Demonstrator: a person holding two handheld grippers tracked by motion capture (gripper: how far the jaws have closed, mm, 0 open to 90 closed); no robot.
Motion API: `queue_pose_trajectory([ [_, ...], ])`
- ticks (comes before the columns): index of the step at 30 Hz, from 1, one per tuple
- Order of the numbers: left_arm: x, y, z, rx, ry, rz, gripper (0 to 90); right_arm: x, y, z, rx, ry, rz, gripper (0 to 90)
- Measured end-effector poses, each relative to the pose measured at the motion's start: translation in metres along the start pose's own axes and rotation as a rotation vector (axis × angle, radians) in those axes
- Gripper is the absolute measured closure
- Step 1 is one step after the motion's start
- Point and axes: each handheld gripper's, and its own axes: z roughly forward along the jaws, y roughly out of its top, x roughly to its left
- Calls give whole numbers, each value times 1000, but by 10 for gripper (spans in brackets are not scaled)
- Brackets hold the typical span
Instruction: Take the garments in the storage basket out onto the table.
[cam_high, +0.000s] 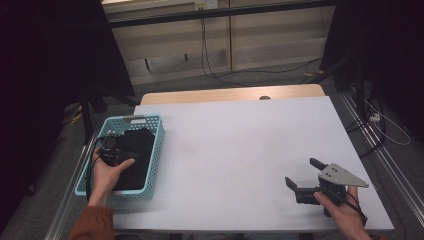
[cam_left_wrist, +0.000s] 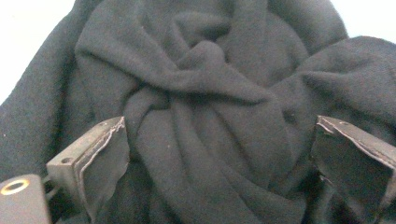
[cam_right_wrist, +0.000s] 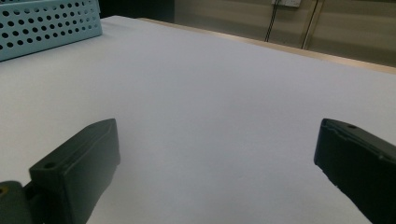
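A black fleece cloth (cam_high: 141, 150) lies bunched in a light blue perforated basket (cam_high: 159, 142) at the table's left edge. My left gripper (cam_high: 116, 149) is held over the basket, pointing down into the cloth. In the left gripper view the twisted cloth (cam_left_wrist: 205, 93) lies between and beyond the jaws, and my left gripper (cam_left_wrist: 219, 144) is open wide around its folds. My right gripper (cam_high: 302, 172) hovers low over the white table near the front right, open with nothing between its fingers. The right gripper view shows my right gripper (cam_right_wrist: 217, 154) spread over the bare tabletop, with the basket (cam_right_wrist: 46, 23) far off at upper left.
The white table (cam_high: 240, 135) stretches between basket and right gripper, with a wooden strip (cam_high: 230, 94) along its far edge. Cables (cam_high: 220, 70) trail on the floor beyond. Black stands and metal rails flank both sides.
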Motion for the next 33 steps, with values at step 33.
queue_pose_trajectory([
  [33,-10,8,14,223,39,25,169,2,-1,1,11,24,-7,6],
])
